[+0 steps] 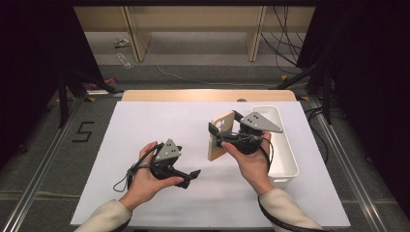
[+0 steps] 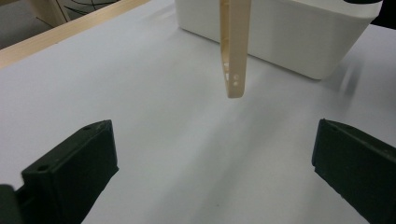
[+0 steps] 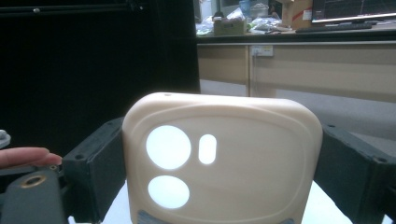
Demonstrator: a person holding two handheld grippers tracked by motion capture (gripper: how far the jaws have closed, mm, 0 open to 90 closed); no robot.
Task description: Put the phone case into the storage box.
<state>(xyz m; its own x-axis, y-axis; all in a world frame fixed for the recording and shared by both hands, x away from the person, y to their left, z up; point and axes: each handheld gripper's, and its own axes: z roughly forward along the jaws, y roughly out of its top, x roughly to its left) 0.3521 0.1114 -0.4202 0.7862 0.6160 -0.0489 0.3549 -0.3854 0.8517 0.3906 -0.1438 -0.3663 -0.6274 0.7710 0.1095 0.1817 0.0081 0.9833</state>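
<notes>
A beige phone case (image 1: 223,123) with camera cut-outs is held off the white table top (image 1: 145,130), tilted on edge. My right gripper (image 1: 216,138) is shut on it across its width, one black finger (image 3: 100,163) on each side of the case (image 3: 233,182). Low over the table at the near left, my left gripper (image 1: 189,178) is open and points toward the case. In the left gripper view the case's thin edge (image 2: 235,51) hangs beyond the wide, empty gap of that gripper (image 2: 215,140).
A long white bin (image 1: 283,150) stands on the table's right side, just behind the case (image 2: 299,32). The table's wooden far edge (image 1: 208,95) lies beyond. Cables trail from both grippers. Black stands and floor cables flank the table.
</notes>
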